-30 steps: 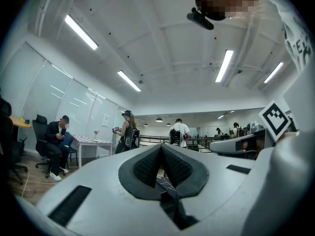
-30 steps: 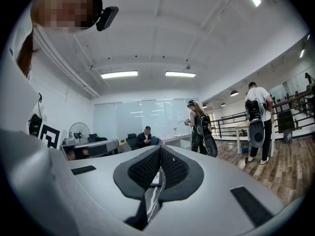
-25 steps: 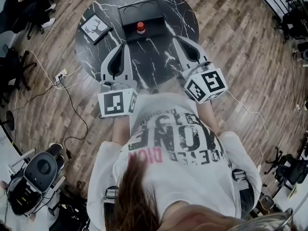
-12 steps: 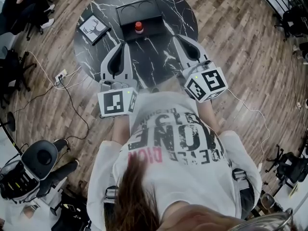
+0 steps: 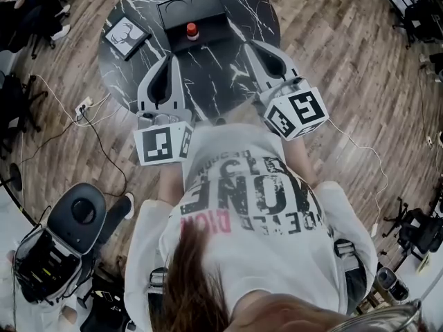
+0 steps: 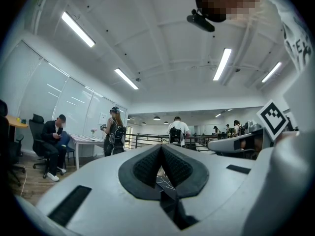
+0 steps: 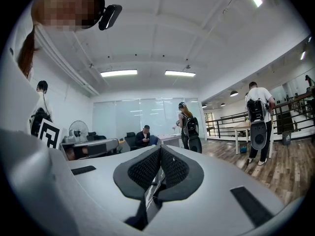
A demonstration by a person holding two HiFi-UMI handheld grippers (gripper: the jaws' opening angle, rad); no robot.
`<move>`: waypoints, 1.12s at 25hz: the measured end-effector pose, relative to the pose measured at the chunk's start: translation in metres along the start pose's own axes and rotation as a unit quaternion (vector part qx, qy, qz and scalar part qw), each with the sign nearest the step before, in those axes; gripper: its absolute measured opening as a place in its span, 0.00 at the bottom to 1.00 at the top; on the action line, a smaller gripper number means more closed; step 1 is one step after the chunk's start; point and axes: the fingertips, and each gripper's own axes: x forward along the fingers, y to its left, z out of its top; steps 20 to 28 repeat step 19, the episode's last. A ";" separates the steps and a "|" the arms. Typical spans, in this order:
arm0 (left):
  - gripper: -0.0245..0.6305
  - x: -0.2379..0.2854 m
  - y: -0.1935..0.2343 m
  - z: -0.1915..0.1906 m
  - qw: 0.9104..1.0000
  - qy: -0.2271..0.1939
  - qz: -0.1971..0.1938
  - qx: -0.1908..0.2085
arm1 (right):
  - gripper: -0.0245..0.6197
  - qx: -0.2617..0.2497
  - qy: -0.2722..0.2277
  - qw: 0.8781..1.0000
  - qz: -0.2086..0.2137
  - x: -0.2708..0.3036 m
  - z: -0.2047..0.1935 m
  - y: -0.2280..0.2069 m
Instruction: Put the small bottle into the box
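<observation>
Wood-plank floor (image 5: 346, 47) is running under everything, and a round black marble-patterned table (image 5: 221, 81) is standing on it at the top of the head view. A person in a white printed T-shirt (image 5: 249, 206) is standing at the table's near edge, holding both tools level and pointing them across the tabletop. Left gripper (image 5: 167, 58) is hovering over the near left part of the table and right gripper (image 5: 249, 45) over the near right part, well apart, with bare marble between them. In the left gripper view its ribbed pads (image 6: 147, 163) are pressing together with nothing between them. In the right gripper view the pads (image 7: 145, 168) are likewise meeting, empty. A black box (image 5: 211, 9) is lying at the table's far side, beyond both tools. A square picture with a deer motif (image 5: 124, 37) is lying to the box's left, apart from it. The small bottle (image 5: 192, 30), red-capped, is standing upright at the box's near side, touching neither gripper. Cannot tell whether it is resting on the box's front part or on the table just beside it.
</observation>
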 end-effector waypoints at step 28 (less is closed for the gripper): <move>0.04 -0.005 0.001 0.000 1.000 0.004 0.000 0.001 | 0.04 -0.004 0.008 1.000 0.003 0.000 -0.002 0.006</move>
